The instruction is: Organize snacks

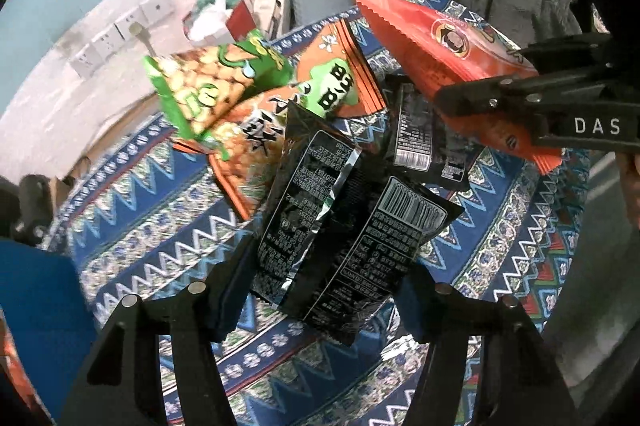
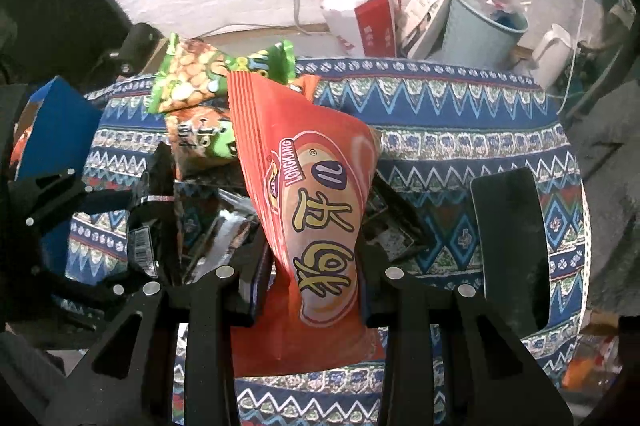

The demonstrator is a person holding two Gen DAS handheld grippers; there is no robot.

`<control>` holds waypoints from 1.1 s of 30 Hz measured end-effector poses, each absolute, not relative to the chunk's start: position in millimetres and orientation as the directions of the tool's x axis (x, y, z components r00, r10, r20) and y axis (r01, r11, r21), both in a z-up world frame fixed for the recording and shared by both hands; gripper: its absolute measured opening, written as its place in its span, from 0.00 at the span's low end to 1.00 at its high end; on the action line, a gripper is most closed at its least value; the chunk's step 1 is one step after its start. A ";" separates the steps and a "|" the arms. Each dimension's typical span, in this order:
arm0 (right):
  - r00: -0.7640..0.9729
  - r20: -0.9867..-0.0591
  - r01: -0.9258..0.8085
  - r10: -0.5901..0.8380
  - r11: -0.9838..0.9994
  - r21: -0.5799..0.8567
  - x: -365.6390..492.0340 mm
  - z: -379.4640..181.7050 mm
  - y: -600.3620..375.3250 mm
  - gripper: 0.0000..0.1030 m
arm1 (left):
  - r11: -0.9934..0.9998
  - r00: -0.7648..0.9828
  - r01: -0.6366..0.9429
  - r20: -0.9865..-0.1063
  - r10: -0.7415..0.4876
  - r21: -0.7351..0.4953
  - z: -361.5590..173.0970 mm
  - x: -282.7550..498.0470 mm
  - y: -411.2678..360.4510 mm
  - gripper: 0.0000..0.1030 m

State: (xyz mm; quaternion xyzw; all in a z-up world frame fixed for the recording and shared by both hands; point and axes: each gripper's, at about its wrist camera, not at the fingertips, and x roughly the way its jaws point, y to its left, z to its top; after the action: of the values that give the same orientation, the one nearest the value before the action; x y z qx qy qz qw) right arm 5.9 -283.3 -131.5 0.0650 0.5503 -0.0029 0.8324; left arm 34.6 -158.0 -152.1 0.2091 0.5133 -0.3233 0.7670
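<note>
Black snack pkt pinched by L gripper; red snack pkt clamped by R gripper, above patterned cloth.

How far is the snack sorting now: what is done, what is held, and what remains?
Nothing looks sorted yet. In hand: the left gripper holds a black packet and the right gripper is shut on a red packet, both lifted off the patterned cloth. Left: a green packet, orange packets and more black packets lie in a heap.
</note>
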 end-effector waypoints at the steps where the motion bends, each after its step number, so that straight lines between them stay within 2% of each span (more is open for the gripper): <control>1: 0.397 -0.915 0.073 0.066 0.992 0.103 6.1 -129.4 -281.9 0.32 | 0.707 0.271 0.707 -0.921 -0.281 -0.008 -149.9 33.7 -155.2 0.63; 23: 0.481 -0.871 -0.066 0.102 0.995 0.080 14.3 -71.8 -213.3 0.32 | 0.844 0.401 0.535 -0.868 -0.295 -0.040 -73.3 27.4 -77.6 0.63; 33: 0.488 -0.862 -0.144 0.135 0.987 0.072 25.4 -60.8 -167.8 0.32 | 0.901 0.442 0.430 -0.856 -0.270 -0.062 -57.7 31.9 -23.9 0.63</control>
State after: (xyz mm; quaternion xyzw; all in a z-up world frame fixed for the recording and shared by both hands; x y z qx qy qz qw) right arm 25.4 -167.8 -60.8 -0.0049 0.4993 0.0808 0.8626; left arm 31.9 -23.9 -57.7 0.0824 0.4860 -0.2070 0.8450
